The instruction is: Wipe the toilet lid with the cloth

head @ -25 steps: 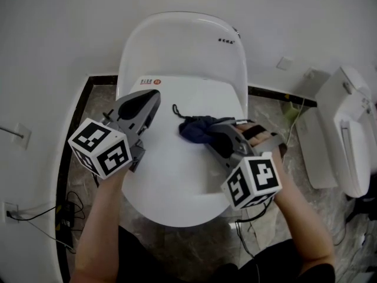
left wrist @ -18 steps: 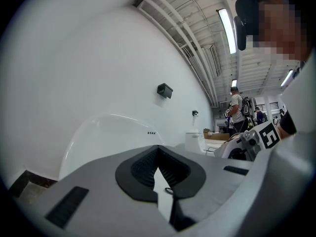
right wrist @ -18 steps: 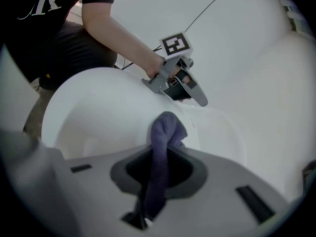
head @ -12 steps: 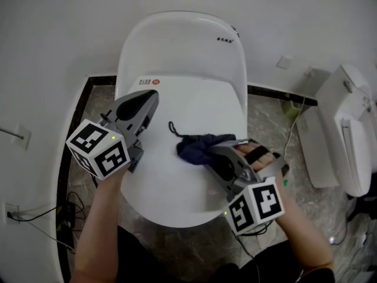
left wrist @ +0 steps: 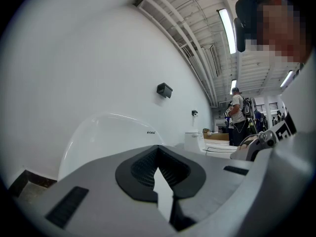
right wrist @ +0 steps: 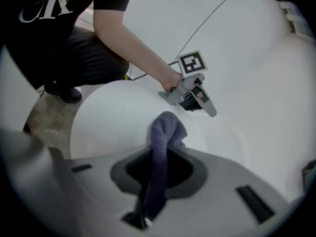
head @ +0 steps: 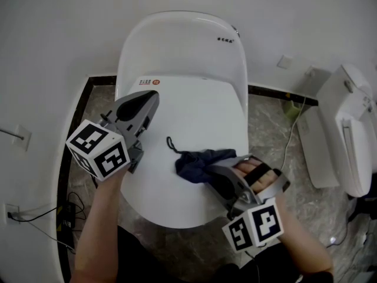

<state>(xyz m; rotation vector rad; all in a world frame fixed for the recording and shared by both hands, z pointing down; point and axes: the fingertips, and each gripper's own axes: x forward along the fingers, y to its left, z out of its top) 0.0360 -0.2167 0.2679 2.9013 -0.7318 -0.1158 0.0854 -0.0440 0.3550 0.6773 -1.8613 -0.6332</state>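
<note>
Gripping a dark blue cloth point(head: 197, 163) between its jaws, the right hand-held gripper point(head: 207, 173) lies low over the white toilet lid point(head: 194, 108). The fabric bunches just ahead of its jaw tips and rests on the lid. The right gripper view shows the cloth point(right wrist: 165, 127) running up through the middle of that hand-held gripper point(right wrist: 158, 157), pinched between the pads, with its rounded end hanging past them. A thin dark cord loop point(head: 171, 144) trails from the cloth onto the lid, on the far side from the right hand-held gripper. Its marker cube point(head: 253, 227) sits at the rear, with the person's hand point(head: 262, 178) wrapped around the handle. The left hand-held gripper point(head: 148, 98) is held over the lid's left edge, well apart from the cloth, with its marker cube point(head: 99, 148) behind it. In the left gripper view the jaws of this hand-held gripper point(left wrist: 160, 174) stand drawn close, only a narrow white sliver between the pads and nothing held there. Beyond its tips rises the toilet's curved white back point(head: 182, 40). The same hand-held gripper point(right wrist: 190, 90) appears across the lid in the right gripper view. A marbled floor point(head: 91, 108) lies beside the left hand-held gripper, and a second white toilet point(head: 347, 140) stands beyond the right one.
</note>
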